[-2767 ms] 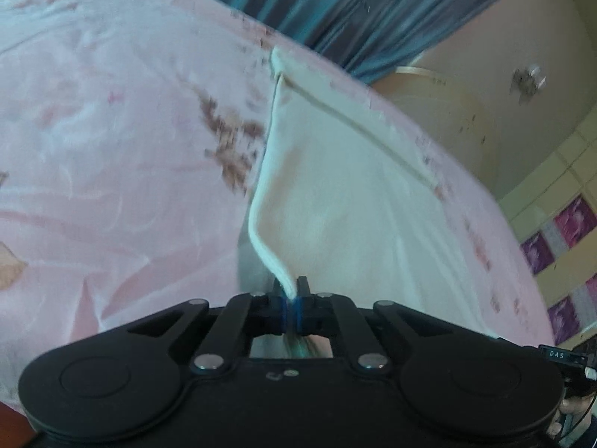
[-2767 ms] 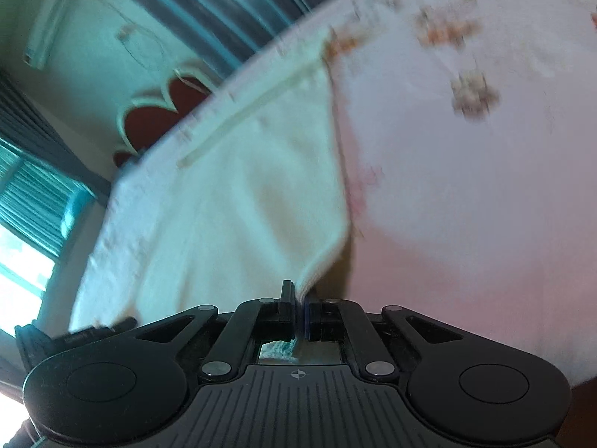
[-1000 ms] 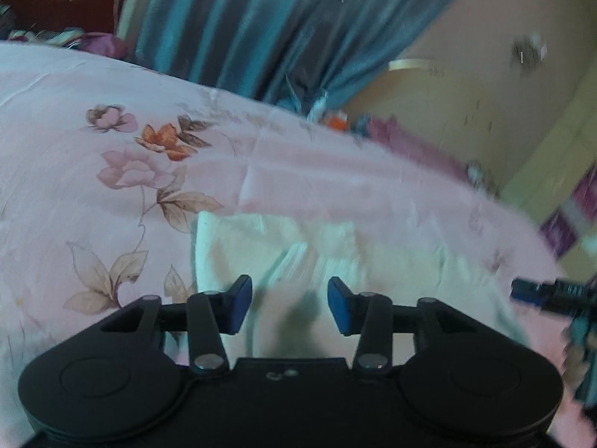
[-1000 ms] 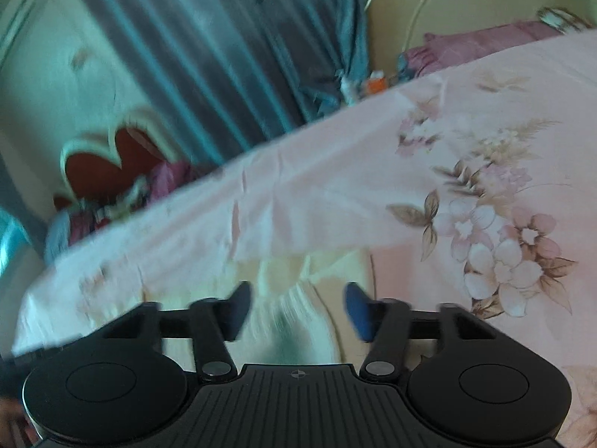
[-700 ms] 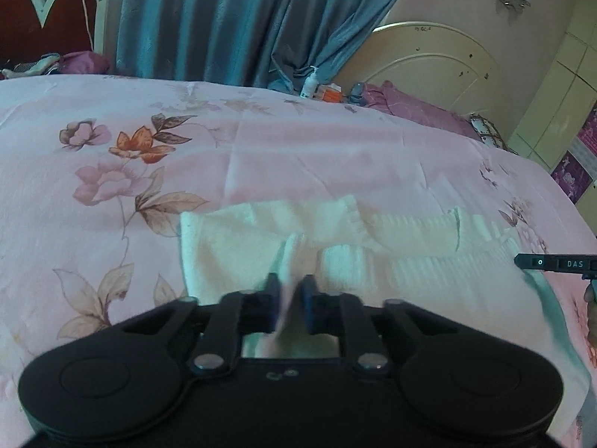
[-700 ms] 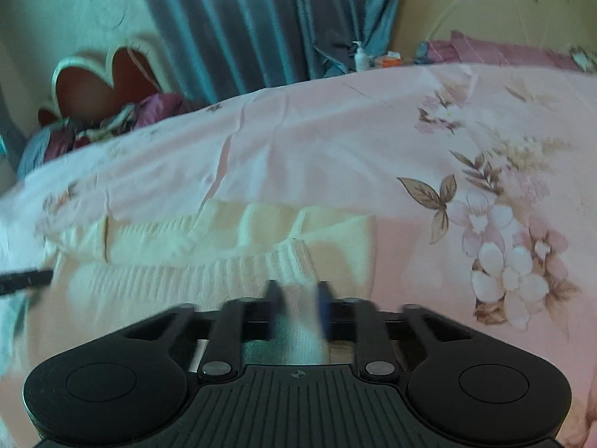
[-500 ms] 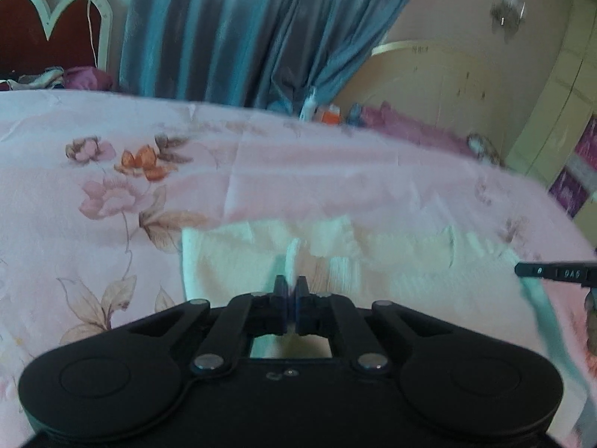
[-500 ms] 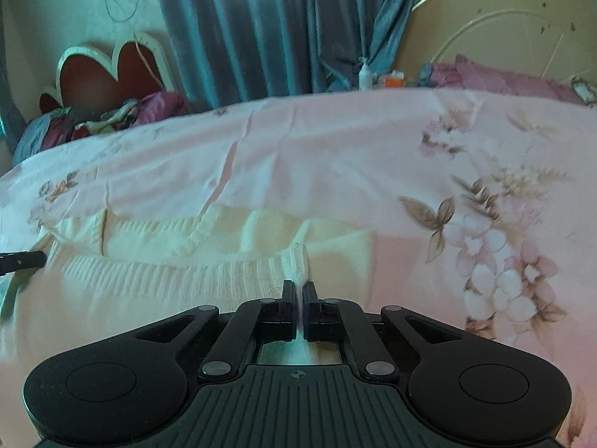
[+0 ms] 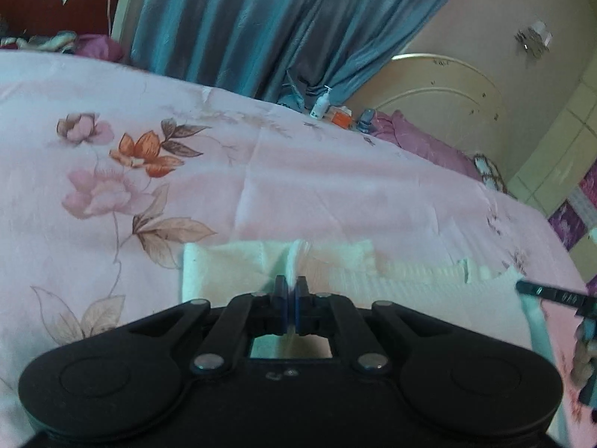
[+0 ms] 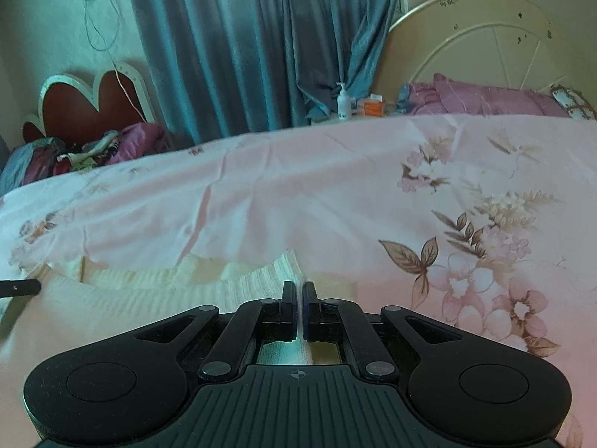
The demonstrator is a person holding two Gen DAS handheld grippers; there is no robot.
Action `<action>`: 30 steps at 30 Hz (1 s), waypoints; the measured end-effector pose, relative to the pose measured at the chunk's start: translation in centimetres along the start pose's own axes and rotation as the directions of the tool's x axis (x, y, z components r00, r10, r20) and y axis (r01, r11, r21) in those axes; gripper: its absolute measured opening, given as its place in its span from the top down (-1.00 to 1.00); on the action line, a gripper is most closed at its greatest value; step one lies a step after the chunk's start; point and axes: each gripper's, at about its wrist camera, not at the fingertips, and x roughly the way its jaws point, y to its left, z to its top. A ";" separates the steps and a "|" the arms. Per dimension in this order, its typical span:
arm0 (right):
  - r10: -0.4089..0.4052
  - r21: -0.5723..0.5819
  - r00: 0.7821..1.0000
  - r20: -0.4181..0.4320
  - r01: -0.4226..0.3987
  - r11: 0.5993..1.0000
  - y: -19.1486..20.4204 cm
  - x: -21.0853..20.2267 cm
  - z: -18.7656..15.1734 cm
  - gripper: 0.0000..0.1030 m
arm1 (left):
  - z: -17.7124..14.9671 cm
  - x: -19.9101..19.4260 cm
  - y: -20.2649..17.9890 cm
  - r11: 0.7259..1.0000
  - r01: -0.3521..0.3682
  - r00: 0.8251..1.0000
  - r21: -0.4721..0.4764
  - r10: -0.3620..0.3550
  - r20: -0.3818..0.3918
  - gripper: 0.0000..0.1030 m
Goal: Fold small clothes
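Cream-white ribbed knit garment lying flat on pink floral-print bedsheet, at 6 o'clock in both wrist views, just ahead of the gripper bodies. Left black two-finger gripper clenched on a raised pleat of the knit, cloth pinched between the blue pads and standing up toward 12 o'clock. Right black two-finger gripper likewise clamped on a lifted fold of the same garment, a narrow strip of cloth visible between the fingers. Ribbed edge of the garment running toward 9 o'clock in the right wrist view, toward 3 o'clock in the left. Tip of the opposite gripper at 3 o'clock in the left view and at 9 o'clock in the right. Blue-grey hanging curtain at 12 o'clock; cream arched metal headboard with mauve pillow at 2 o'clock; red heart-shaped headboard at 10 o'clock; white pump bottle and orange box beyond the bed edge near 1 o'clock.
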 end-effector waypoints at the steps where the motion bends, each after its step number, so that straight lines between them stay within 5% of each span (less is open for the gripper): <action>1: -0.004 0.005 1.000 -0.004 0.004 1.000 -0.2 0.3 -0.2 0.96 | 0.0 -0.1 0.1 1.000 -0.004 1.000 -0.002 0.004 0.013 0.94; 9: -0.024 0.032 1.000 -0.016 0.025 0.999 -0.7 1.1 -1.0 0.96 | 0.0 0.8 0.3 1.000 -0.015 1.000 -0.004 0.015 -0.004 0.91; 13: -0.032 0.074 0.999 -0.022 0.033 0.997 -1.1 0.9 -0.6 0.95 | 0.7 0.6 1.1 0.998 -0.013 1.000 -0.053 0.012 -0.016 0.61; 17: -0.099 0.035 0.995 0.030 0.098 0.995 0.1 -1.3 0.1 0.47 | 0.9 -1.8 0.4 0.998 -0.058 0.998 0.002 0.058 0.035 0.44; 19: -0.025 0.011 0.999 0.040 0.025 1.000 1.8 -2.0 0.2 0.47 | 0.5 -2.7 -1.5 0.998 -0.007 0.999 0.063 0.004 0.047 0.44; 23: 0.124 -0.108 0.992 -0.027 -0.126 0.986 7.3 -0.6 -0.7 0.47 | -0.7 -1.6 -6.6 0.978 -0.014 0.999 0.210 0.007 0.036 0.30; 26: 0.142 -0.174 0.988 -0.065 -0.152 0.973 9.8 0.7 -1.5 0.47 | -1.3 0.1 -8.3 0.969 -0.026 1.000 0.244 0.026 0.004 0.25; 28: 0.111 -0.163 0.992 -0.054 -0.119 0.979 9.1 0.9 -1.6 0.48 | -1.5 0.6 -7.1 0.966 -0.103 0.995 0.237 0.101 0.021 0.26; 30: -0.071 -0.112 0.997 -0.029 0.067 0.991 6.4 1.2 -1.0 0.48 | -1.4 0.3 -4.9 0.971 -0.145 0.989 0.192 0.141 0.034 0.28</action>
